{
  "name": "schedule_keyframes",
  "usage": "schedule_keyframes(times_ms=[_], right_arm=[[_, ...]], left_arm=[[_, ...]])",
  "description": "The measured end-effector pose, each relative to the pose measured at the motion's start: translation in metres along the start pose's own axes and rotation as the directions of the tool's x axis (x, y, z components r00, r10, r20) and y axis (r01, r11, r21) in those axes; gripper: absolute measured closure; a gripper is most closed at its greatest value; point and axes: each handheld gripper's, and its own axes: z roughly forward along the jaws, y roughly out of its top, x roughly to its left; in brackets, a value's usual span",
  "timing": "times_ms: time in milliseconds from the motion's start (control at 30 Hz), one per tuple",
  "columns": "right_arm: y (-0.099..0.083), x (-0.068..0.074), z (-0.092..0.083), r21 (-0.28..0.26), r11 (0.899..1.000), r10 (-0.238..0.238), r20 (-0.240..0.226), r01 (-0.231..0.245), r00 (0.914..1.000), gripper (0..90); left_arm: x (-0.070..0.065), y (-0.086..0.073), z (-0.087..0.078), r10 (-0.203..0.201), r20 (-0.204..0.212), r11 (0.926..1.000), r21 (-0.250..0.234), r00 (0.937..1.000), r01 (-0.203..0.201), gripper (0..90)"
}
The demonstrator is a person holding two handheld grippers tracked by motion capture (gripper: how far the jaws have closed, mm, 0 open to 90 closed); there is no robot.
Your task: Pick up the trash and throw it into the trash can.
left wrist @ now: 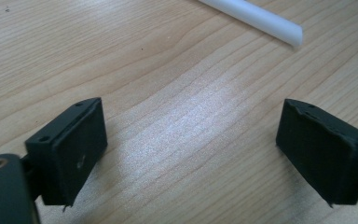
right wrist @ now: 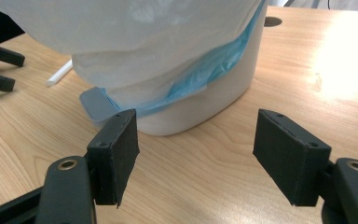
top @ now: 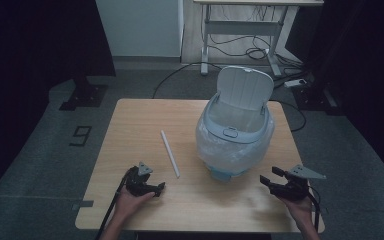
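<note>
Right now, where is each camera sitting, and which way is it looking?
High view: above the table, looking forward and down; both hands, left gripper, right gripper.
Left gripper view: looks along its open jaws at wood and the white tube.
Right gripper view: faces the bin.
All show the tube.

Dim, dark-edged high view — glare on the table (right wrist: 340, 60), tool views softly blurred.
</note>
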Motion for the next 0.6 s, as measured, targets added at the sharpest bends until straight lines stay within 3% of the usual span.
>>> schedule_keyframes(times_ms=[200, 367, 600], right_arm=[[-0.009, -0.002, 0.005, 0.046, 0.999, -0.005, 0.013, 0.005, 0.9999, 30.4], [-0.016, -0.004, 0.007, 0.053, 0.998, 0.015, 0.017, -0.016, 0.9998, 30.6], [-0.025, -0.003, 0.013, 0.078, 0.997, 0.020, 0.023, -0.022, 0.9995, 30.7]], left_arm=[[0.001, 0.000, -0.002, -0.009, -0.012, 0.9999, -0.007, 0.9999, 0.009, 13.6], [0.003, 0.004, -0.010, -0.054, 0.006, 0.9974, -0.048, 0.9985, 0.054, 14.1], [0.004, 0.015, -0.015, -0.085, -0.026, 0.9935, -0.078, 0.9961, 0.082, 14.4]])
